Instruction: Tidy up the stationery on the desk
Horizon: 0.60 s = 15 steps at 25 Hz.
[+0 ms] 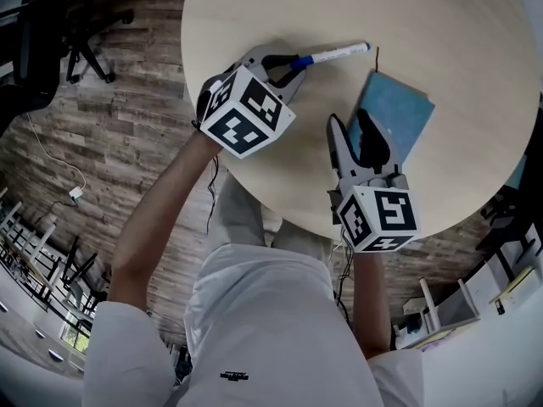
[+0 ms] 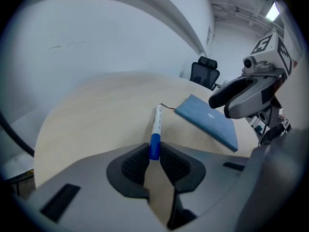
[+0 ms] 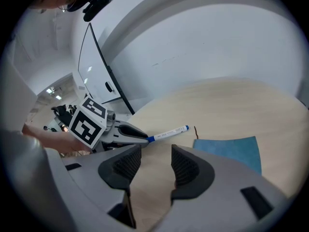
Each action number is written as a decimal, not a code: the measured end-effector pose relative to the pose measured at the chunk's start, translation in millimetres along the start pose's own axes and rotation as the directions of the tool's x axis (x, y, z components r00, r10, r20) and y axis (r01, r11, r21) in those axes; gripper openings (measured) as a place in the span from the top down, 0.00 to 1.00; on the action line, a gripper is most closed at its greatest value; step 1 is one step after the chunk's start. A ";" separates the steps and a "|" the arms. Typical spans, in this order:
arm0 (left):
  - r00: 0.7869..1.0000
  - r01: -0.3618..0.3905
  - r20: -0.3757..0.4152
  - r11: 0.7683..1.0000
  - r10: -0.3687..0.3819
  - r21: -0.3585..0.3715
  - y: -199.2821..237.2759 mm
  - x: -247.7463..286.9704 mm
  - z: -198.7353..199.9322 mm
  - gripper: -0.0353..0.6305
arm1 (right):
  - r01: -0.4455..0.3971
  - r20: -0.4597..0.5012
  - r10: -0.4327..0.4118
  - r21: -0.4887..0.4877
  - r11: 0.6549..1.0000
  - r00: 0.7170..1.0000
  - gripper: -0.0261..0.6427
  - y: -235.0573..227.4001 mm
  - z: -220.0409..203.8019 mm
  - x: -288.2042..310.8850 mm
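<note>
On the desk (image 1: pixel 458 24), marker (image 1: pixel 335 53): blue cap pinched in my left gripper (image 1: pixel 287 66), barrel pointing to 3 o'clock, at the notebook's (image 1: pixel 399 113) 10 o'clock.
My right gripper (image 1: pixel 350 124): jaws spread, empty, over the notebook's near edge.
Doing it well: I'd keep the pinch firm and lift level, since a cap-end hold may slip.

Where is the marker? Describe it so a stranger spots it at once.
Start at the round pale wooden table; on it lies a flat blue notebook. Just left of the notebook in the head view is a slim white marker with a blue end, that end pinched in the left tongs. It is the only pen-shaped thing there.
</note>
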<state>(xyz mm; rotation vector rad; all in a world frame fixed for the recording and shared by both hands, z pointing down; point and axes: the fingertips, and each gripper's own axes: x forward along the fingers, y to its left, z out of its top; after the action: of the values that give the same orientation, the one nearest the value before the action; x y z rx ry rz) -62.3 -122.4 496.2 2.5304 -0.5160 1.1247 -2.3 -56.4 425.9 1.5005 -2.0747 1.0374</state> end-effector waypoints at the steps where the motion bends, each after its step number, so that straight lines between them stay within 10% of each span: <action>1: 1.000 -0.006 0.002 1.000 0.006 -0.013 -1.3 -2.2 -1.2 0.83 | -0.002 0.002 0.002 -0.001 1.000 1.000 0.63 0.1 0.3 -2.1; 15: 0.994 -0.103 0.016 0.966 0.110 -0.236 -55.8 -27.6 -16.8 0.83 | -0.041 0.018 0.041 -0.025 0.999 0.999 0.66 -1.9 -17.6 -46.2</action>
<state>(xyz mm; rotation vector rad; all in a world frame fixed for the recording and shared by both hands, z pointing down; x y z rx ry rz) -65.3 -60.7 477.9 2.3410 -0.7547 0.9985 14.1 -13.7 407.1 1.4671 -2.1317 1.0132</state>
